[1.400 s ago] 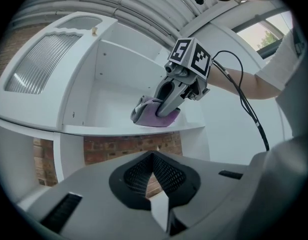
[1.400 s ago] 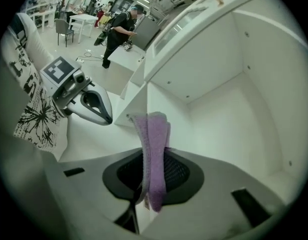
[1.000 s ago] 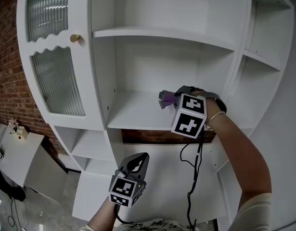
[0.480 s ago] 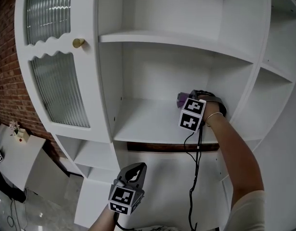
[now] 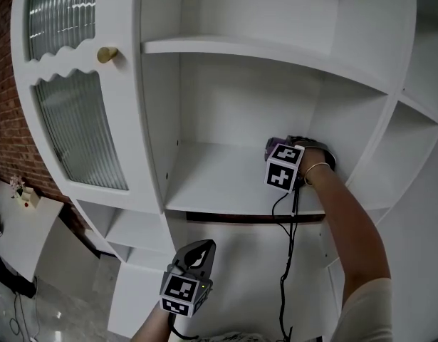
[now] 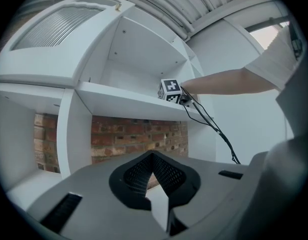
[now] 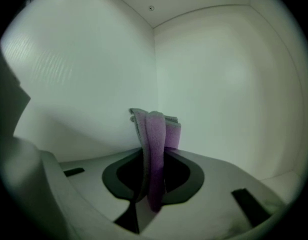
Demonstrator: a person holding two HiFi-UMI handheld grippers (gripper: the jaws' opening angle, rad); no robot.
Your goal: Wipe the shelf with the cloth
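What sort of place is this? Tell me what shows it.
Probably a home or showroom room: a white shelf unit with a ribbed-glass door and gold knob stands against a brick wall; the right gripper holds a purple cloth inside it.

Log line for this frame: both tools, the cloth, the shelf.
right tool: shut on purple cloth, at shelf right rear corner | left tool: shut, empty, low below shelf | cloth contact with shelf: unclear

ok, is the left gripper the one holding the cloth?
No, the left gripper has its jaws together with nothing between them; the purple cloth is pinched in the right gripper.
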